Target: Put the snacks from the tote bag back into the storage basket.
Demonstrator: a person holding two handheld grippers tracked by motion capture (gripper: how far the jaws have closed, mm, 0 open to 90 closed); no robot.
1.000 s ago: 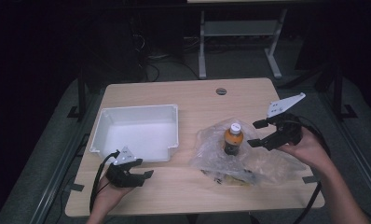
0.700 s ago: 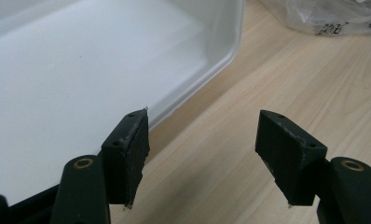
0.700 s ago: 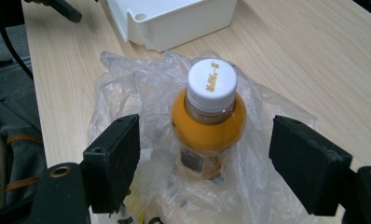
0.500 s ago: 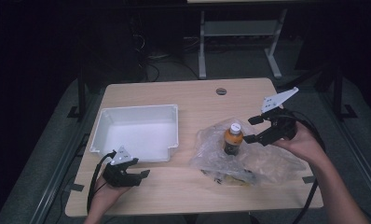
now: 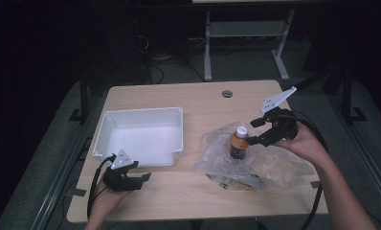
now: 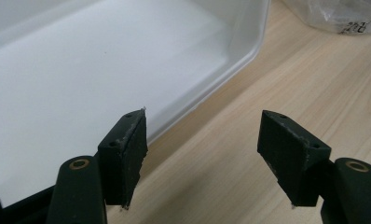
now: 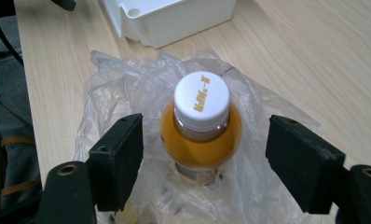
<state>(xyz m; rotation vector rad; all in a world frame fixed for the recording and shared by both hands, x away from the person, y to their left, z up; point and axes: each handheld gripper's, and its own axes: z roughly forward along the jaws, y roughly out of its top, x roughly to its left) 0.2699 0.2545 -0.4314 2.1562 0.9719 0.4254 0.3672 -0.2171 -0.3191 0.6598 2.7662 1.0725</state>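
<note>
A: Where does the bottle (image 5: 238,143) sit against the right gripper (image 5: 254,130)?

B: Right of centre in the high view, standing upright in the clear plastic bag (image 5: 270,165) on the tabletop (image 5: 205,103). Its long axis is vertical. The right gripper comes at it from the right, its jaws wide apart and pointing toward the bottle's upper part.

A: And from the gripper's own camera?

B: In the right gripper view the bottle (image 7: 201,128) is centred between the two jaws and a little beyond them. Neither pad touches it. Nothing is held.

A: So the next move?

B: I'd judge a short advance so the pads flank the shoulder or cap, then a close. The bag (image 7: 127,88) bunched around the bottle could get pinched in.

A: How does it look?

B: Small, orange-amber liquid, white screw cap (image 7: 202,99) with gold lettering.

A: The left side?

B: The left gripper (image 5: 136,180) is at the lower left, well apart from the bottle, near the front edge of the white tray (image 5: 143,120). Its jaws stand wide and have just been opening, with nothing between them. The right hand is clearly nearer.
</note>
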